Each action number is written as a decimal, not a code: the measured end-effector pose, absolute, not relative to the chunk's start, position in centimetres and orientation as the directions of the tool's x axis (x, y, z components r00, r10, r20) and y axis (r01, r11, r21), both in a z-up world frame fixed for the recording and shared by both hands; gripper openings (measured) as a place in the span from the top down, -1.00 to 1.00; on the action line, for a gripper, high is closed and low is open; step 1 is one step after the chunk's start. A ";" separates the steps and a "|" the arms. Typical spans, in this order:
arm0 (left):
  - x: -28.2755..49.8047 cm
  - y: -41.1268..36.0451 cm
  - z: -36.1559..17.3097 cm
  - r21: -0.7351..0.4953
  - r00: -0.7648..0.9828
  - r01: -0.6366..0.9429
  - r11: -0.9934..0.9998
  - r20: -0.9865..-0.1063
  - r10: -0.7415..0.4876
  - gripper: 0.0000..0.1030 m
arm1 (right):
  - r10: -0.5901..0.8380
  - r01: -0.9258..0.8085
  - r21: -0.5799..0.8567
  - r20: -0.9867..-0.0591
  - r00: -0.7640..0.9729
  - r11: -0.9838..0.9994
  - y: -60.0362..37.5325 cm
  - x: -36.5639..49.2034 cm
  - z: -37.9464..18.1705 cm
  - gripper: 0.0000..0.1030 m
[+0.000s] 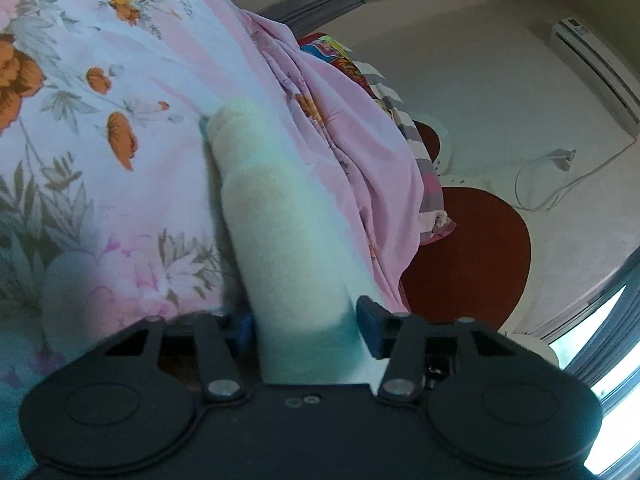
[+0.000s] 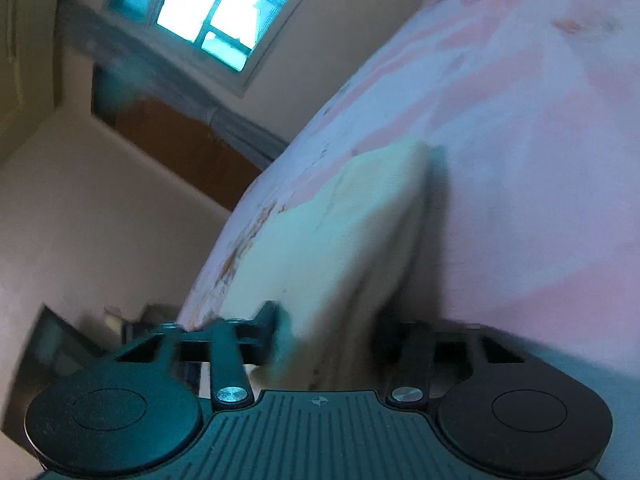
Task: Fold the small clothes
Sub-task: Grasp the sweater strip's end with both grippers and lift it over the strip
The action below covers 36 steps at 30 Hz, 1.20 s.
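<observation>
Two claws are working on one pale sock over a bed. Through the left wrist camera, the left claw (image 1: 306, 326) is gripping the sock (image 1: 276, 232) at its near end, the cloth filling the gap between the two blue pads (image 1: 370, 320); the jaws are standing partly closed against it. The sock is stretching away from the claw as a long white tube, its far tip lying on the floral sheet (image 1: 100, 120). Just right of the sock, a pink blanket (image 1: 344, 152) is bunching in folds along the bed's edge, with a striped cloth (image 1: 408, 128) beside it. Farther right, a red mat (image 1: 472, 256) is lying on the pale floor, and a white cable (image 1: 536, 184) is looping near it. An air conditioner (image 1: 600, 68) is hanging on the wall at far right; no lettering on it is readable.

Through the right wrist camera, blur is softening everything. The right claw (image 2: 328, 340) is clamping the sock (image 2: 340, 232), which is rising between its fingers (image 2: 276, 320) as a wide creased flap resting against the sheet (image 2: 520, 140). Left of the bed, a window (image 2: 228, 4) is glowing above a brown panel (image 2: 176, 144).
</observation>
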<state>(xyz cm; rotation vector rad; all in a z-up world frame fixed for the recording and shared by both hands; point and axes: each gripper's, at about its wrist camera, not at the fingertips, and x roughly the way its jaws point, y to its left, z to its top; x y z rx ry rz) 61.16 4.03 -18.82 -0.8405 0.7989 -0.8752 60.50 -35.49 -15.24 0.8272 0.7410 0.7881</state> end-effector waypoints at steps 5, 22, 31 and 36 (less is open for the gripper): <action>61.4 3.4 -18.5 -0.847 0.434 0.326 0.421 -0.261 -0.862 0.13 | 0.825 -0.319 0.829 -0.266 0.498 0.460 -34.8 60.4 -15.2 0.14; 49.2 4.8 -6.2 -0.701 0.550 0.548 0.457 -0.109 -0.828 0.38 | 0.798 -0.578 0.617 -0.143 0.585 0.534 -31.6 48.3 -2.2 0.42; 33.1 6.1 2.4 -0.558 0.563 0.647 0.520 -0.110 -0.819 0.37 | 0.813 -0.701 0.464 -0.078 0.576 0.542 -28.7 30.8 5.8 0.41; 29.8 6.9 2.5 -0.526 0.577 0.655 0.542 -0.115 -0.808 0.37 | 0.822 -0.714 0.460 -0.065 0.565 0.528 -27.1 27.3 5.1 0.41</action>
